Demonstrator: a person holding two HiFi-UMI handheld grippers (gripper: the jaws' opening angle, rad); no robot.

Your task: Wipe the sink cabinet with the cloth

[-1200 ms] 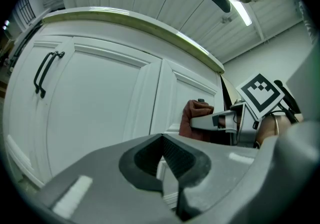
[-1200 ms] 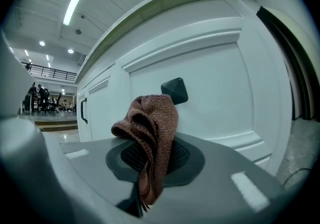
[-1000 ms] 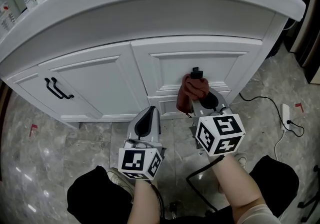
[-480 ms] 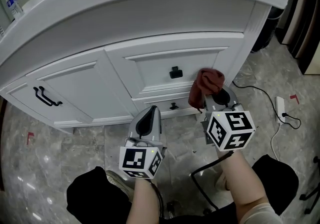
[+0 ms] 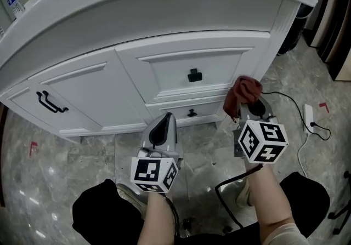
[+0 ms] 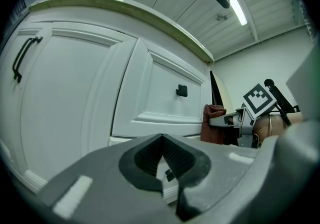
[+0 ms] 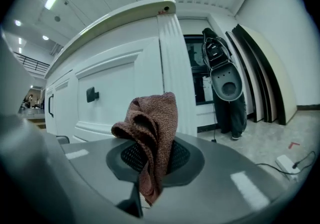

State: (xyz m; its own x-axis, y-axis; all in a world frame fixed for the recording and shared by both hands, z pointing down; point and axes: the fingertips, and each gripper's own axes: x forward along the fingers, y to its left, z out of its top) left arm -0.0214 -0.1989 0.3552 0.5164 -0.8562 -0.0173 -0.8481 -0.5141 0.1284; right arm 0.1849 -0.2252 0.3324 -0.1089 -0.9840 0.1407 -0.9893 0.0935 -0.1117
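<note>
**Right gripper [image 7: 151, 164] clamped on a reddish-brown knitted cloth [image 7: 154, 120] in front of the white panelled sink cabinet [image 5: 181, 66].**
The jaws pinch one bunched fold, and the rest stands loose above them. The fabric is probably light, limp and grippy. It is best held low on a thick gather, leaving a broad pad free to wipe. The cabinet's right corner post stands just ahead of the gripper; contact cannot be confirmed. To its left, the left gripper [image 5: 165, 123] hovers with jaws together and empty, facing the drawer with the black square knob [image 5: 194, 75].
</note>
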